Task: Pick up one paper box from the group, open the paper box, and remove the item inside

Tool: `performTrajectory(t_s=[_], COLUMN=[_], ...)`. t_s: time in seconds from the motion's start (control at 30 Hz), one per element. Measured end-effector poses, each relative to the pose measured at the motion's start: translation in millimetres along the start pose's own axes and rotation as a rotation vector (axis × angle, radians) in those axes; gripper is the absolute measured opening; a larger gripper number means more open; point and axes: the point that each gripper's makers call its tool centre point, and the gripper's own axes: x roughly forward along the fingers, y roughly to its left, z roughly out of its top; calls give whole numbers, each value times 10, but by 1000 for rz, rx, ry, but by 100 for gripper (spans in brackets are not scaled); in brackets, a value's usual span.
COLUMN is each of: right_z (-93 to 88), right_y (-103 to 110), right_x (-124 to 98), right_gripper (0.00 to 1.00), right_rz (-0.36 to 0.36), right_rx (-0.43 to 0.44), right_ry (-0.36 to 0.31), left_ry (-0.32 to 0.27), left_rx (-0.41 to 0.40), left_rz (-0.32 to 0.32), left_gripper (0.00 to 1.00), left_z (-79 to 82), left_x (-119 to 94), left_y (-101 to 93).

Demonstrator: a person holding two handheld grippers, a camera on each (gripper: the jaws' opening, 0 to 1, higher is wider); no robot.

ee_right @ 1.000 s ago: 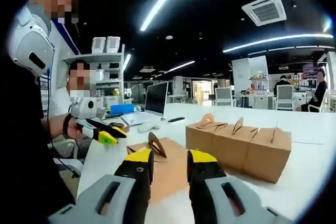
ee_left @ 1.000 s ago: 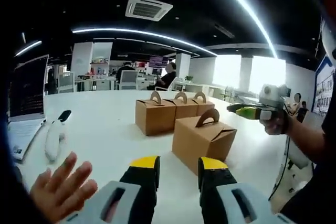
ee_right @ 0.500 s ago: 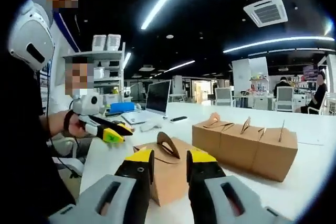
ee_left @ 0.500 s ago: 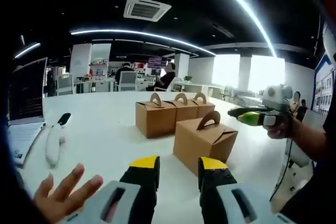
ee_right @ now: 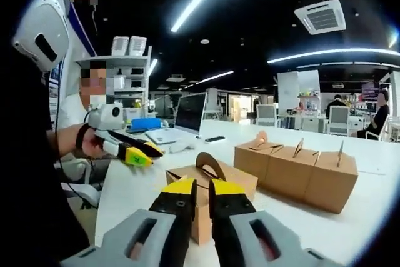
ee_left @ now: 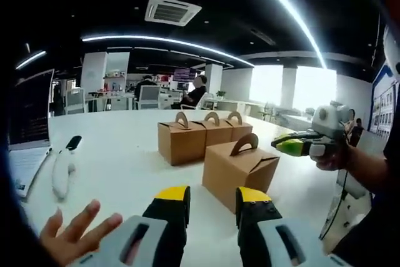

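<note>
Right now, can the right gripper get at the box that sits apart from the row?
Probably yes. The right gripper points straight at the lone box, whose handle rises just past its nearly closed yellow tips. Nothing lies between them, and the left gripper hangs off to one side.

Right gripper, fingers nearly closed, before a lone paper box; three boxes beyond.

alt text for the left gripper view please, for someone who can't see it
A lone brown paper box with an arched handle sits on a white table ahead of the open left claw. Three matching boxes line up behind it, and the right claw hovers at right.
</note>
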Motion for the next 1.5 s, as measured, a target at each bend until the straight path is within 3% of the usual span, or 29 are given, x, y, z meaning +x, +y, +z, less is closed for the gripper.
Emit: performTrajectory(t_s=[0.27, 0.67, 1.03, 1.5], right_z=[-107, -126, -120, -120], right_y=[32, 21, 26, 32], right_x=[3, -17, -16, -14], right_gripper=[5, 5, 5, 5], right_rz=[14, 16, 21, 17], right_rx=[0, 11, 7, 9], right_ry=[24, 18, 22, 24], left_ry=[2, 3, -25, -16], left_rx=[-1, 2, 69, 159], left_rz=[2, -17, -62, -93], left_gripper=[31, 31, 31, 31], left_z=[-12, -24, 209, 291], left_x=[4, 70, 112, 206], left_y=[-20, -122, -314, -441])
